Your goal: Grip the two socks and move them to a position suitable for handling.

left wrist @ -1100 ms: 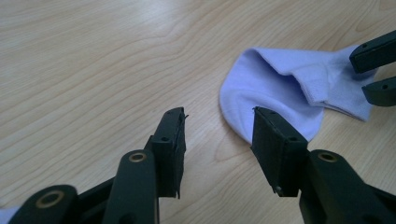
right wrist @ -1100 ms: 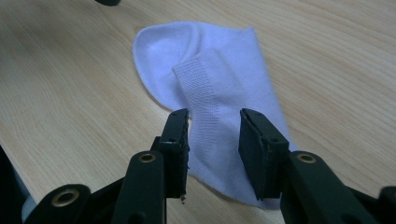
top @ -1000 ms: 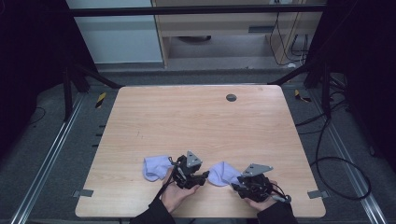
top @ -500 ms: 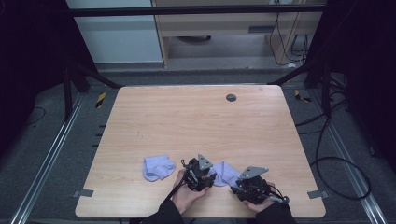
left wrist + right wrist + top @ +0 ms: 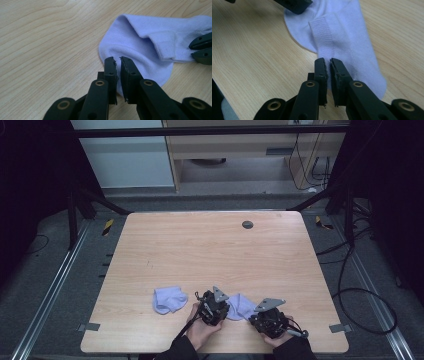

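Table: a light wooden table [image 5: 210,255] with a pale grain fills the middle of the high view; a small dark round disc [image 5: 247,224] sits near its far edge, upper centre of the frame.
Sock between the claws: a pale lilac knitted sock [image 5: 240,306] lies flat on the table near the lower edge of the high view, just right of centre, with one claw at each end of it.
Second sock: another pale lilac crumpled sock [image 5: 169,299] lies to the left of the first in the high view, apart from both claws.
Left claw: the left claw [image 5: 119,65] rises from the bottom centre of the left gripper view, its two black jaws drawn almost together with a thin slit between them; the rounded edge of the sock [image 5: 150,47] passes between the tips, so it is pinched on the cloth.
Right claw: the right claw [image 5: 327,65] stands at the bottom centre of the right gripper view, jaws likewise nearly closed, nipping the sock [image 5: 344,37] just below its ribbed cuff band.
Hands: in the high view the person's left hand [image 5: 199,329] and right hand [image 5: 278,338] come in from the bottom edge in dark sleeves, each holding its tool at the sock.
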A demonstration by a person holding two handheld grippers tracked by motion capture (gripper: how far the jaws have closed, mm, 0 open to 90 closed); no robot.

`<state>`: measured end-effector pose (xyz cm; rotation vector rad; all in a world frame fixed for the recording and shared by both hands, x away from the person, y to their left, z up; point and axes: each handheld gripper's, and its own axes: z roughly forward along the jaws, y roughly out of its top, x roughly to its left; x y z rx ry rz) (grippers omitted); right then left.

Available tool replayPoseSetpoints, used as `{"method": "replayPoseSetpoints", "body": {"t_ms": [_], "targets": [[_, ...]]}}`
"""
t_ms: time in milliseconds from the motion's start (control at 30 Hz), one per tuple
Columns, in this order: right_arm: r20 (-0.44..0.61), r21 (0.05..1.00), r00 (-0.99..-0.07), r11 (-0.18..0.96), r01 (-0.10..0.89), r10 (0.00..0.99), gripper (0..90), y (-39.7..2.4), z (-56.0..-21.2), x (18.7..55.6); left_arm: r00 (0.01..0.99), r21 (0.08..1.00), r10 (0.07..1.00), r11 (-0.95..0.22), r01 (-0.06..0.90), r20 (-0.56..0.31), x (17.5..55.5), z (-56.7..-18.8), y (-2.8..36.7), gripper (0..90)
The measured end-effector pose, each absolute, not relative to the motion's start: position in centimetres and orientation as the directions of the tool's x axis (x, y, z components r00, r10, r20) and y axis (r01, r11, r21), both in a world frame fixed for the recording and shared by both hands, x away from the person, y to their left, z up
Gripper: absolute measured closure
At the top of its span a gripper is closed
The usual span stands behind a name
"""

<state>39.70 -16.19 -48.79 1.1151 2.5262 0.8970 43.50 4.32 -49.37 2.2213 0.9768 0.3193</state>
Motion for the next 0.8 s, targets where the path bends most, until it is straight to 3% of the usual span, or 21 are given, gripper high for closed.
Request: {"method": "replayPoseSetpoints", "body": {"t_ms": [400, 800], "targets": [[0.1, 0.767, -0.616, 0.334, 0.548, 0.781, 84.4, -18.0, -46.4, 39.7, 0.706, 0.678, 0.707, -0.497, 0.541, -0.045, 43.6, -49.4, 4.4, 86.1], [0.13, 0.769, -0.477, 0.215, 0.602, 0.869, 84.0, -19.8, -46.6, 41.6, 0.72, 0.68, 0.694, -0.511, 0.525, -0.035, 43.7, -49.3, 4.3, 86.9]]}}
